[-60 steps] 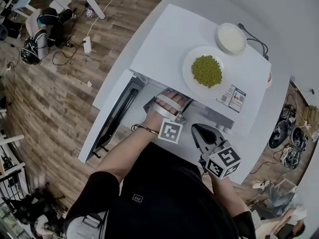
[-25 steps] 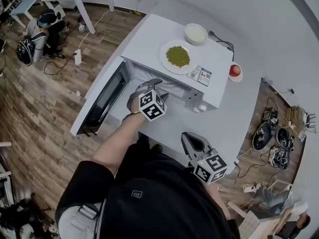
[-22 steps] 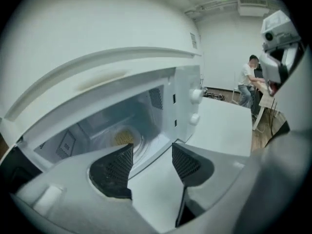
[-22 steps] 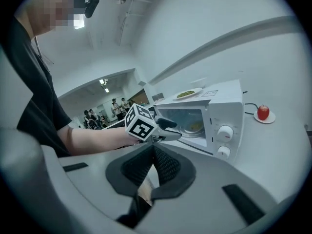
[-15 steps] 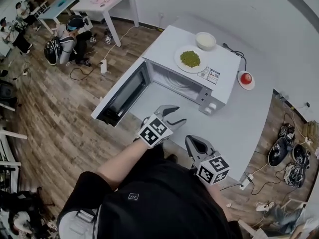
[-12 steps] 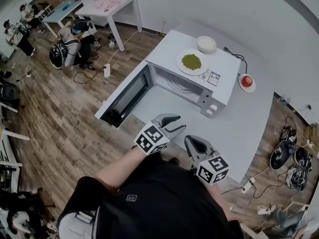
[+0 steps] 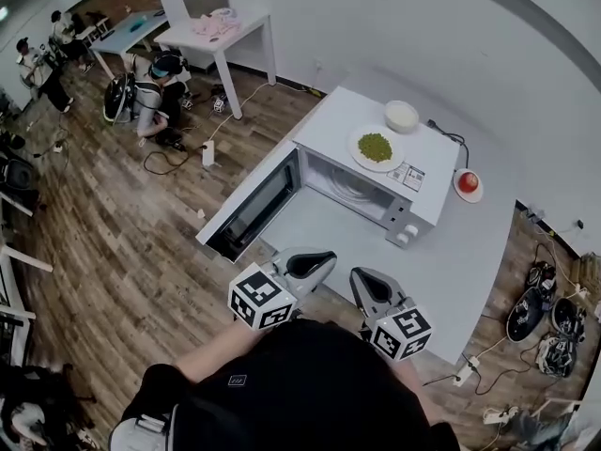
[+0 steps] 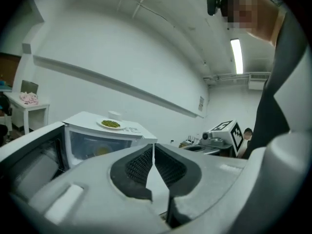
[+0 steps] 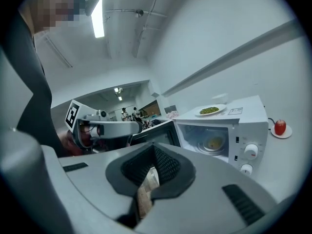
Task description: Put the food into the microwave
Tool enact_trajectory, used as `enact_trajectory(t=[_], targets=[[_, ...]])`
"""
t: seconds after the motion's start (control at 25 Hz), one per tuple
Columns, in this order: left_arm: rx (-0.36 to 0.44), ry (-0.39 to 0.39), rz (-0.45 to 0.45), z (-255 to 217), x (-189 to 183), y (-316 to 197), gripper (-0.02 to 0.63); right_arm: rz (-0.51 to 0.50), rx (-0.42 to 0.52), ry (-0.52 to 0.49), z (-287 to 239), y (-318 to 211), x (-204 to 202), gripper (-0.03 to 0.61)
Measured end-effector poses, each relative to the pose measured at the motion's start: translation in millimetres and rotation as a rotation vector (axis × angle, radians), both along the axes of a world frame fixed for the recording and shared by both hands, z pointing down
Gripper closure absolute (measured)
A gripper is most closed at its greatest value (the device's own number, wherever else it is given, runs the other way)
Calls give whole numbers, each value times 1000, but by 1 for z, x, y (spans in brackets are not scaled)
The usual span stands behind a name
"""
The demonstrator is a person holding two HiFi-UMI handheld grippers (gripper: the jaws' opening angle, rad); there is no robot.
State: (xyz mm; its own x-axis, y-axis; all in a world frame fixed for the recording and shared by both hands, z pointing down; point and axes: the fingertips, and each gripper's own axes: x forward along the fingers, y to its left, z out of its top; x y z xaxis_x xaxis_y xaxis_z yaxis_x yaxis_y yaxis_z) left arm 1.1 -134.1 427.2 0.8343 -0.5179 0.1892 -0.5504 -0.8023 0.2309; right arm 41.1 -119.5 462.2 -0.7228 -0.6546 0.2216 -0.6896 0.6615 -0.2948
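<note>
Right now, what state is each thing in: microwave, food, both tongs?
Microwave door: swung open.
Plate of green food: on top of the microwave, not inside.
White bowl: beside the plate, upright.
Left tongs: just closed shut, nothing between them.
Right tongs: shut, empty.

Long white fluorescent ceiling tubes (image 8: 237, 55) lit the room brightly and evenly, burning out to glare in both gripper views, while only soft shadows lay on the brown wood-plank floor (image 7: 113, 233). Every view bowed heavily toward its edges, the gripper views ringed in black, yet the white box-shaped microwave (image 7: 338, 139) was sharp.
</note>
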Motion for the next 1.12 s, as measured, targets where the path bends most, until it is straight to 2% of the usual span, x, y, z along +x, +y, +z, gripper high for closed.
enact_trajectory(t=[0.16,0.44,0.68,0.92,1.12], targets=[[40,21,-29,-22,-27,-4,604,3,55,12,-14,-12,-22,568],[95,29,26,-35,-53,-14,606,-2,203,-14,-57,-17,-48,568],[119,48,28,-43,-66,-27,606,59,156,-12,-49,-35,-47,568],[122,67,2,-50,-80,-40,606,79,169,-5,-54,-39,-51,568],[125,49,16,-48,-79,-37,606,78,184,-6,-57,-39,-55,568]])
